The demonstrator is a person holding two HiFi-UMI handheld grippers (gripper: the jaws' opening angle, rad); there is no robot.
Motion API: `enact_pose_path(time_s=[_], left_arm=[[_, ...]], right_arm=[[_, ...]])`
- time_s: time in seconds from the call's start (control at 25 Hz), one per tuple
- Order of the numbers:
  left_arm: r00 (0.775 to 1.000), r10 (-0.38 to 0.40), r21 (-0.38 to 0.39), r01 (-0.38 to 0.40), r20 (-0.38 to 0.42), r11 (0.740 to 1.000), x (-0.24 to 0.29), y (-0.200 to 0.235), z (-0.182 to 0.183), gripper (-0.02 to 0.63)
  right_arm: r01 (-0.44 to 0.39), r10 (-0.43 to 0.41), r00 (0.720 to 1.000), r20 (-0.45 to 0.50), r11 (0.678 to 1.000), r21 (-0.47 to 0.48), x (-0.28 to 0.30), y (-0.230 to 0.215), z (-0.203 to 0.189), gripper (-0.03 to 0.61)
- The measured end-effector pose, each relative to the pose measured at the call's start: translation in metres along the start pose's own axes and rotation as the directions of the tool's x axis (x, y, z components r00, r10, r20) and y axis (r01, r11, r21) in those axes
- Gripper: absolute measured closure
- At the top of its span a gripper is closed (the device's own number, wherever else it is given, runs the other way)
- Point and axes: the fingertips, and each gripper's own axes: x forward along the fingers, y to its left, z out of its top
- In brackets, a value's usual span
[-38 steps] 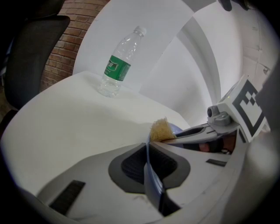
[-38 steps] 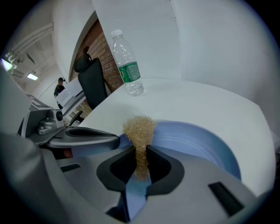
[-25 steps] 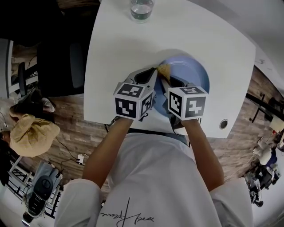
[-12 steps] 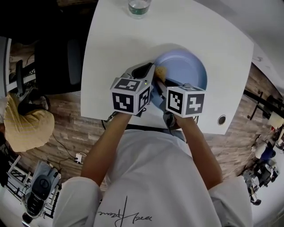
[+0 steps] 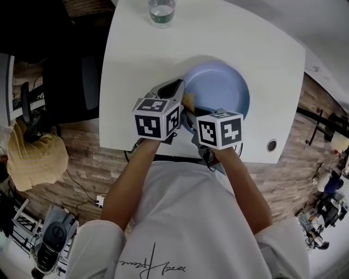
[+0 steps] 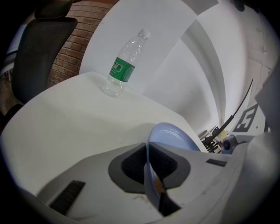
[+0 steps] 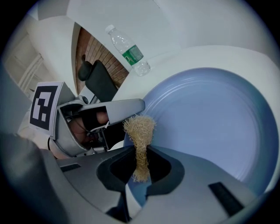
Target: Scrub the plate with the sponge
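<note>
Two grippers, and both are holding something right now. My left gripper (image 6: 148,164) is clamping down on the rim of the blue plate (image 6: 173,135). The jaws are nearly together, and the thin edge is running straight between the dark pads. The plate is sitting on the white table (image 5: 142,65) near the edge closest to me. I can't tell if the gripped side is lifting off the surface at all.

My right gripper (image 7: 141,168) is pinching the sponge (image 7: 140,131), a tan, scratchy, fibrous thing. The jaws are squeezing its lower part narrow, and the top is flaring out past the fingertips. In the right gripper view, that fluffy end is hanging right at the plate's left rim, just beside one finger of the left gripper. Whether it's actually pressing on the plate there, I can't say.

From the head view, the two marker cubes are sitting side by side over the near part of the plate. A water bottle (image 5: 162,11) with a green label is standing upright at the far side of the table, well apart from everything. A dark chair (image 6: 39,48) is showing off to the left.
</note>
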Motion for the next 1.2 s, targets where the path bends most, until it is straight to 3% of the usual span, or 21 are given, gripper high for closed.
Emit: enact_pose_path(time_s=[0.6, 1.2], left_arm=[[1.0, 0.017, 0.002, -0.017, -0.008, 1.0, 0.003, -0.002, 0.002, 0.589], [1.0, 0.024, -0.002, -0.024, -0.019, 1.0, 0.002, -0.001, 0.001, 0.589]], right_arm=[[-0.085, 0.067, 0.99, -0.123, 0.986, -0.144, -0.011, -0.002, -0.024, 0.532], [-0.109, 0.04, 0.975, -0.219, 0.942, -0.318, -0.021, -0.004, -0.043, 0.532]])
